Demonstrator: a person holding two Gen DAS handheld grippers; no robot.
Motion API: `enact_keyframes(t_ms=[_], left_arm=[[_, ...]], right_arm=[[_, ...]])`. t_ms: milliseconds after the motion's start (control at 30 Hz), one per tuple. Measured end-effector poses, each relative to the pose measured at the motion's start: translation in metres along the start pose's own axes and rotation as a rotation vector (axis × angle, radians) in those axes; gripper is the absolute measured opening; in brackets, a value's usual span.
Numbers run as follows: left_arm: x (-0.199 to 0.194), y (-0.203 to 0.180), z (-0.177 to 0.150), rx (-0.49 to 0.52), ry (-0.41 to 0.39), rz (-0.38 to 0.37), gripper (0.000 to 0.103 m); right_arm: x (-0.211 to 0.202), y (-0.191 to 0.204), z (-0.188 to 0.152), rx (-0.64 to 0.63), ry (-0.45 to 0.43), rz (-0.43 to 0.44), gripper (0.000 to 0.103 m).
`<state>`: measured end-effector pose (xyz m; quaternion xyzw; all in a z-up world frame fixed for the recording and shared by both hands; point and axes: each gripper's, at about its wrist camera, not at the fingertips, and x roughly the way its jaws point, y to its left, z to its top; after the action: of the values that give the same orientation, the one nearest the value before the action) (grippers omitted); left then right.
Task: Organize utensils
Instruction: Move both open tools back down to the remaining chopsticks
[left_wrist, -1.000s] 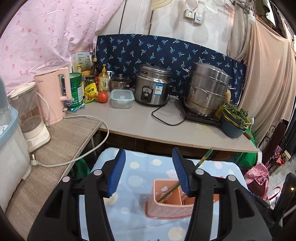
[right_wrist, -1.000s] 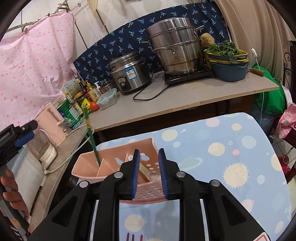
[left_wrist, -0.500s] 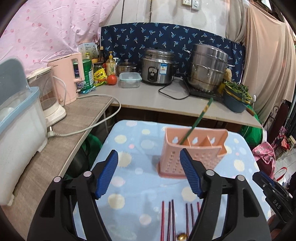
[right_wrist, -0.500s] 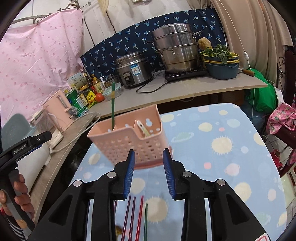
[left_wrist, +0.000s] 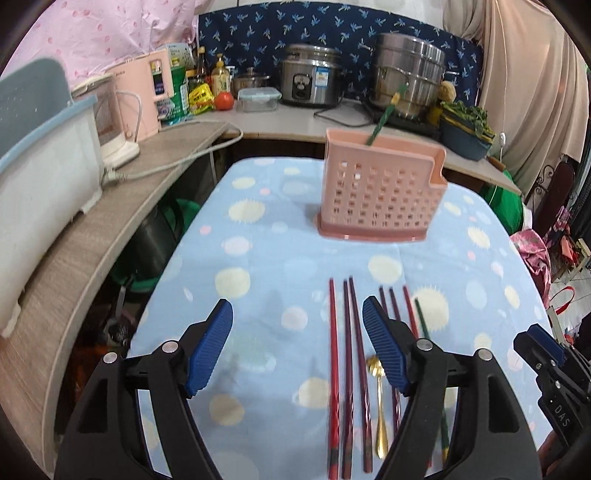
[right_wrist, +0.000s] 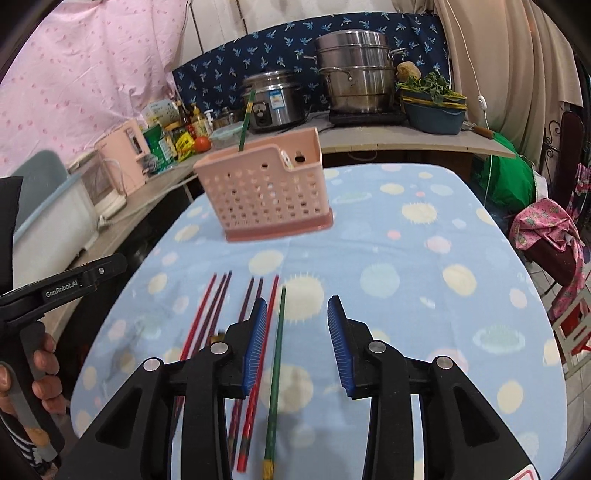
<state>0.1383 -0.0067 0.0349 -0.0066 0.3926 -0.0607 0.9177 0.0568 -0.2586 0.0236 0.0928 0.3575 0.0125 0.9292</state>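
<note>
A pink perforated utensil holder (left_wrist: 380, 195) (right_wrist: 266, 192) stands upright on the blue dotted tablecloth (left_wrist: 258, 258), with one green chopstick (left_wrist: 384, 118) leaning out of it. Nearer to me, several red chopsticks (left_wrist: 334, 350) (right_wrist: 199, 321), a gold spoon (left_wrist: 378, 406) and a second green chopstick (right_wrist: 277, 354) lie side by side. My left gripper (left_wrist: 295, 310) hovers open over the cloth, its right finger above the red chopsticks. My right gripper (right_wrist: 296, 306) is open too, with the lying green chopstick below the gap, near its left finger. Neither holds anything.
A wooden counter (left_wrist: 92, 236) runs along the left with a white box (left_wrist: 40, 166), a kettle and a cable. The back counter carries a rice cooker (left_wrist: 310, 79), a steamer pot (right_wrist: 354, 70) and a bowl of greens. A pink bag (right_wrist: 546, 229) sits beyond the table's right edge.
Both grippers have drawn back from the holder and sunk towards the lying chopsticks. Both pairs of jaws have widened, and the right ones no longer sit at the holder's wall.
</note>
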Motion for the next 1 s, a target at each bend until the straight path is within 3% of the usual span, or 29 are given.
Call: enact_keyframes(t_ms=[500,1000], left_arm=[[0.003,0.007,-0.071,0.006,0.098,0.014,0.069],[0.006,0.007,-0.106,0.019,0.166,-0.008,0.069]], right_arm=[[0.005,0.014,-0.087,-0.029,0.154,0.008,0.034],[0.013,0.022,-0.106,-0.044,0.188,0.001,0.031]])
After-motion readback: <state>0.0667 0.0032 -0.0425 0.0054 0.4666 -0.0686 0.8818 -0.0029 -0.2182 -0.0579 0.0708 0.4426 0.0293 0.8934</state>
